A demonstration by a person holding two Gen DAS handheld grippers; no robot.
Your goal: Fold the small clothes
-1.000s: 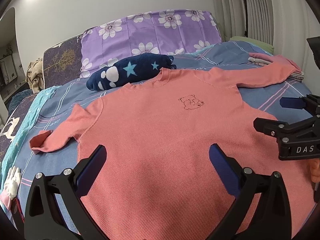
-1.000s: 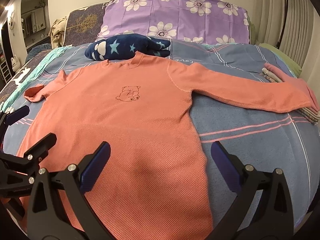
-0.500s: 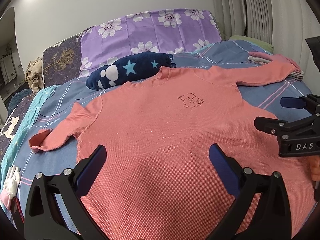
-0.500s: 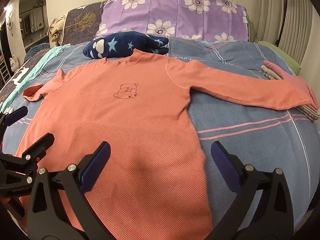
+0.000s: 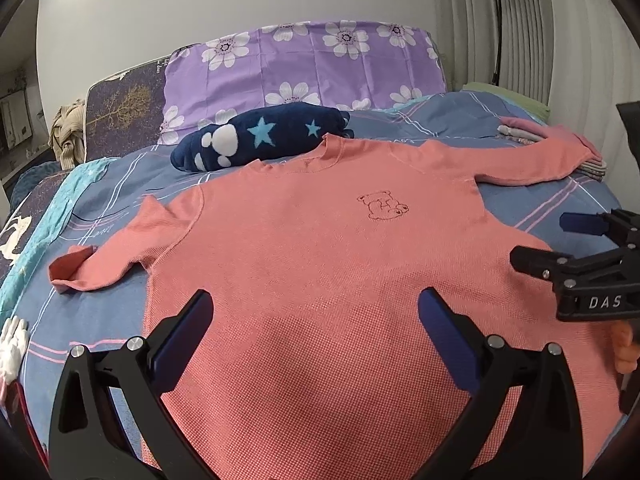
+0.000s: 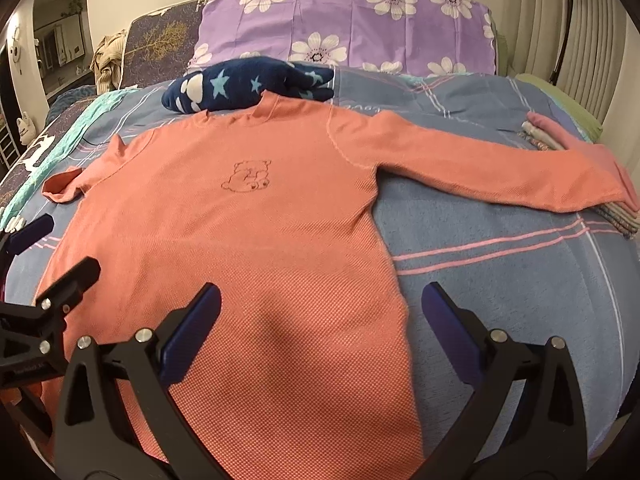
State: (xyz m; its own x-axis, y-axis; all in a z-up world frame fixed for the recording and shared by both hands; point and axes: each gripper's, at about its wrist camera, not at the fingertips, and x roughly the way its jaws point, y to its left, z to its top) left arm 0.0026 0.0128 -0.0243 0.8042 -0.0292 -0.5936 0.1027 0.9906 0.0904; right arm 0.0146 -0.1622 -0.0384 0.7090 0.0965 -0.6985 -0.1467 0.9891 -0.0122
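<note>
The shirt (image 5: 320, 280) lies face up and flat on the bed (image 6: 500, 280), collar toward the pillow (image 5: 304, 64), bear print showing. Its right sleeve (image 6: 480, 168) runs straight out, with the cuff resting on a stack (image 6: 548, 136) of folded clothes. The left sleeve (image 5: 120, 252) is short of full stretch, its cuff turned back. A navy plush (image 5: 260, 140) touches the collar.

Both tools hover over the hem end, holding nothing. The left gripper (image 5: 316, 336) is spread wide above the lower body of the shirt; the right gripper (image 6: 320, 328) is spread wide astride the shirt's right side edge.

Procedure, as judged from this layout:
1. No fold is made yet; begin with a sleeve
2. Pinch one layer only, near the cuff; avoid catching the bed cover
3. Lift the right cuff clear of the stack before drawing it across, or the stack may be pulled apart
4. Lay each sleeve across the chest, flattening the turned left cuff
5. Fold the hem toward the collar, short of the plush
</note>
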